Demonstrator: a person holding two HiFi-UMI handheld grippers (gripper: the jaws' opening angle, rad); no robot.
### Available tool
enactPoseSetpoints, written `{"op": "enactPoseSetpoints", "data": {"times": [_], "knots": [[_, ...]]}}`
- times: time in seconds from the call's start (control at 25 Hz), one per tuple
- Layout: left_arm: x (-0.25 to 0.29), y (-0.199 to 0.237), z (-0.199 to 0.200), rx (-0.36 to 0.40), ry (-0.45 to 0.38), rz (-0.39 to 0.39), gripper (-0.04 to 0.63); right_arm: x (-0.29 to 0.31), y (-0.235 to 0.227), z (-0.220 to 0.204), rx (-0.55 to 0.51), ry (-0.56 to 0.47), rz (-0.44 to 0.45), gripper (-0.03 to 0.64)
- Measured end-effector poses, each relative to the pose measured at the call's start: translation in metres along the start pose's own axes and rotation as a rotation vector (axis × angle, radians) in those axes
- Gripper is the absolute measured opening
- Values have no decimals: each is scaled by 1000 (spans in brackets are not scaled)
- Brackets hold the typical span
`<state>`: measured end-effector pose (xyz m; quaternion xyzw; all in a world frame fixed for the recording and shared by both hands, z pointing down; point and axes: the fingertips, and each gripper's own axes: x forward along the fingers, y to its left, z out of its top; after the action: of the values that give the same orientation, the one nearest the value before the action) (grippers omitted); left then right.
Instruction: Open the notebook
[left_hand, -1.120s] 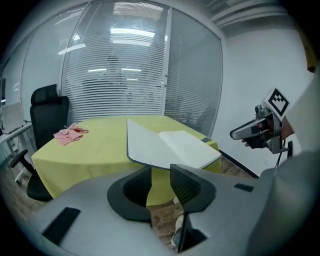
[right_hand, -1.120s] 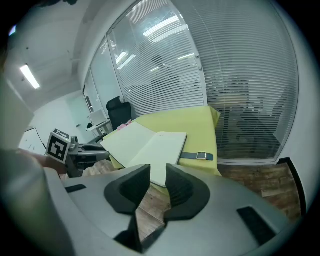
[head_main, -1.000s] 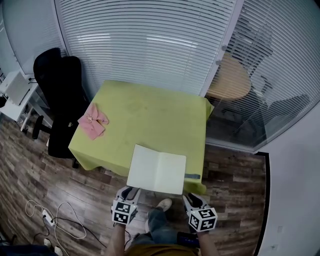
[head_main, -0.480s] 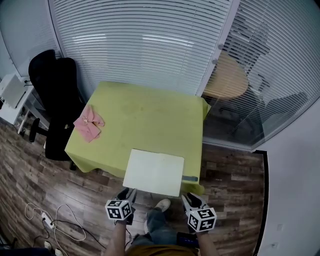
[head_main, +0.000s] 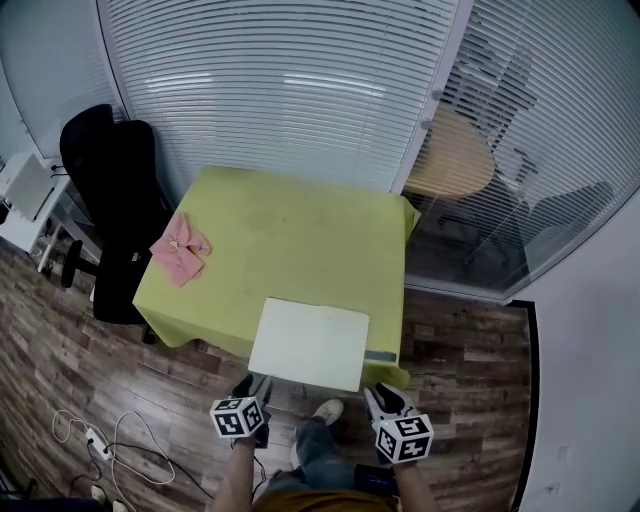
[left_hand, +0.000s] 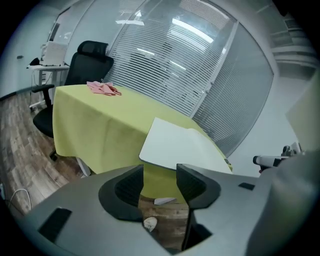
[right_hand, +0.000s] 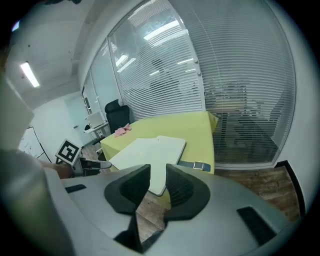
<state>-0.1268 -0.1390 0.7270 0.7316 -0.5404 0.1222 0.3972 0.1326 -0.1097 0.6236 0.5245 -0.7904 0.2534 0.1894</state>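
The notebook (head_main: 310, 343) lies open and flat, white pages up, at the near edge of the yellow-green table (head_main: 290, 235), and overhangs that edge a little. It also shows as the notebook (left_hand: 182, 145) and the notebook (right_hand: 150, 152) in the two gripper views. My left gripper (head_main: 256, 386) hangs just below its near left corner, apart from it; its jaws are opening, and the left gripper (left_hand: 160, 172) has nothing between them. My right gripper (head_main: 384, 401) hovers below the near right corner. The right gripper (right_hand: 158, 172) shows a gap with nothing in it.
A blue strap with a buckle (head_main: 382, 356) lies by the notebook's right edge. A pink cloth (head_main: 179, 249) sits at the table's left side. A black office chair (head_main: 112, 200) stands left of the table. White cables (head_main: 95, 435) lie on the wooden floor. Blinds cover the glass wall behind.
My left gripper has dropped away from the notebook's near left corner, rolled, and widened its jaws. The notebook now lies flatter. The right gripper has not moved.
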Motion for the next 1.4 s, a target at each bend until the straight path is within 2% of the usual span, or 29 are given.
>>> {"op": "enactPoseSetpoints", "data": {"times": [0.12,0.24,0.32,0.4,0.56,0.6,0.64,0.8,0.92,1.2,1.4], "knots": [[-11,3,3,-9,-16,19,213,-7,3,6,-20,-28,-19,109],[-24,2,13,-10,-57,28,216,-18,3,15,-68,-79,-77,102],[-34,-4,27,21,-102,36,215,-26,4,24,-101,-116,-112,87],[-43,-16,43,84,-142,34,215,-33,6,32,-130,-151,-138,48],[-62,-57,67,209,-204,-36,183,-48,17,46,-169,-213,-166,14],[-67,-71,73,231,-222,-68,151,-52,20,50,-176,-228,-168,14],[-72,-84,79,253,-240,-99,116,-55,23,54,-182,-244,-170,14],[-89,-127,95,327,-295,-166,54,-68,34,68,-201,-296,-173,14],[-98,-149,101,371,-319,-194,35,-78,41,80,-207,-330,-170,14],[-129,-182,116,329,-378,-279,25,-107,54,95,-201,-399,-184,14],[-140,-181,117,364,-396,-251,25,-116,63,98,-202,-417,-185,14]]}}
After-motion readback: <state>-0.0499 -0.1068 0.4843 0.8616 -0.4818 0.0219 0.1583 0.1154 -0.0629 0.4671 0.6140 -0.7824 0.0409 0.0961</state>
